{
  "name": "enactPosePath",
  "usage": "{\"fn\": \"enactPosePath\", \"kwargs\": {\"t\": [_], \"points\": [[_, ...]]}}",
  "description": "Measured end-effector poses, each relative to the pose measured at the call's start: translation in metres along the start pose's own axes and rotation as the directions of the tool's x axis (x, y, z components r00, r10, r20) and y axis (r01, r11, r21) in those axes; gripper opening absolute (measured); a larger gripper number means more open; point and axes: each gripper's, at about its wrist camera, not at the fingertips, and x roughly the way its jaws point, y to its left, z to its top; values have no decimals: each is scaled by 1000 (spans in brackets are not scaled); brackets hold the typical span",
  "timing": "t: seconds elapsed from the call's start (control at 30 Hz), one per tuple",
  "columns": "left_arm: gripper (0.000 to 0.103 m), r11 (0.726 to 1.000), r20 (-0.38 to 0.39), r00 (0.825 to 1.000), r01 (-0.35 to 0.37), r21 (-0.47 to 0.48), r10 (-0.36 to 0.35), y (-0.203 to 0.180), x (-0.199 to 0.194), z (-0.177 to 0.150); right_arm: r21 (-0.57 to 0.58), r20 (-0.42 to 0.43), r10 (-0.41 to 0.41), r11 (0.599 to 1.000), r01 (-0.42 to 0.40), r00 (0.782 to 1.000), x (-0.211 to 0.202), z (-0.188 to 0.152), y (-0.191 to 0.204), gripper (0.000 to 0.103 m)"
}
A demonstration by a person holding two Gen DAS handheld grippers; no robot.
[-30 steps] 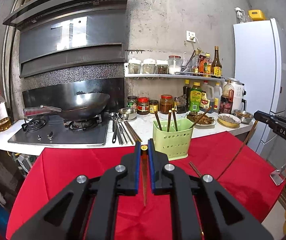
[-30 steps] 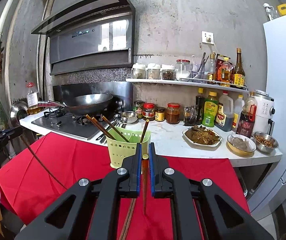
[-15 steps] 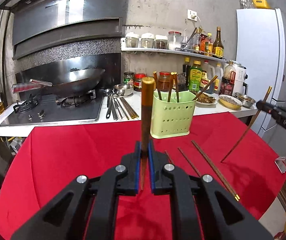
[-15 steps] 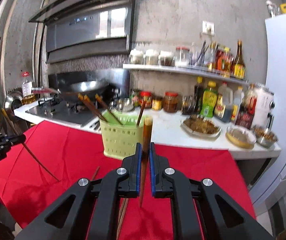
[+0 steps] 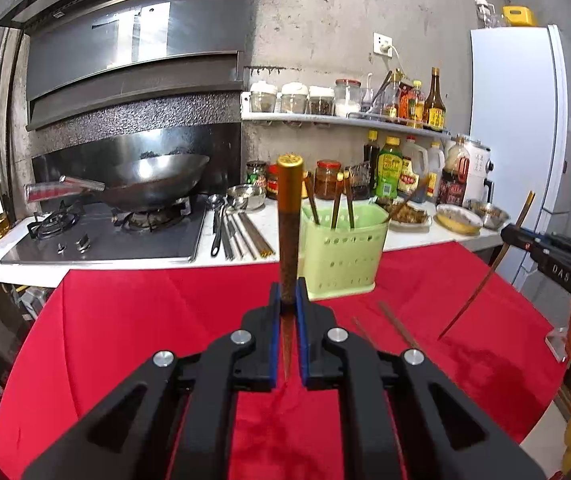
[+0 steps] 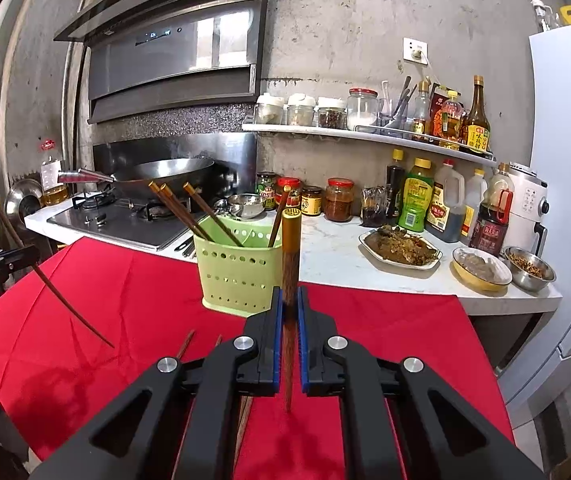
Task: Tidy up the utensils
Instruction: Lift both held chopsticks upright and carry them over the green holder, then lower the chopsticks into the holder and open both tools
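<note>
**Two chopsticks held upright over a red table**

A red cloth (image 5: 133, 320) covers the table, which abuts a white counter (image 6: 337, 256) along a bare concrete wall. A green holder (image 5: 343, 252) stands on the cloth at the counter edge; it serves as the landmark here.

The left gripper (image 5: 288, 308) is clamped on a chopstick (image 5: 288, 216), gold cap up, just in front of the holder and left of it. The right gripper (image 6: 290, 312) is clamped on a second chopstick (image 6: 290, 256), also gold cap up, just in front of the holder and to its right.

Several chopsticks (image 6: 201, 216) lean inside the holder. Two loose ones (image 5: 399, 326) lie on the cloth in front of it.

Behind the holder, a wok (image 5: 153, 180) sits on the stove (image 5: 101, 240) to the left, with metal utensils (image 5: 237, 234) lying on the counter between. Jars (image 6: 339, 200) and bottles (image 6: 417, 196) line the wall behind it; food dishes (image 6: 399, 244) sit to the right, a shelf (image 6: 365, 132) of condiments above. A white fridge (image 5: 517, 140) stands far right, and a range hood (image 6: 173, 52) hangs over the stove.
</note>
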Motion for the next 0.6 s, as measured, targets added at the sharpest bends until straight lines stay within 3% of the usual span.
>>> {"fn": "enactPosePath", "kwargs": {"t": [0.33,0.43,0.6], "points": [[7,990,127,983,129,56,-135,-43,37,78,-23,140,86,996,-84,986,20,70,18,7],[7,991,179,975,119,69,-130,-50,52,101,-11,217,95,995,-95,971,24,92,17,7],[7,991,186,975,109,73,-121,-55,79,114,2,271,85,996,-89,959,39,114,13,7]]}}
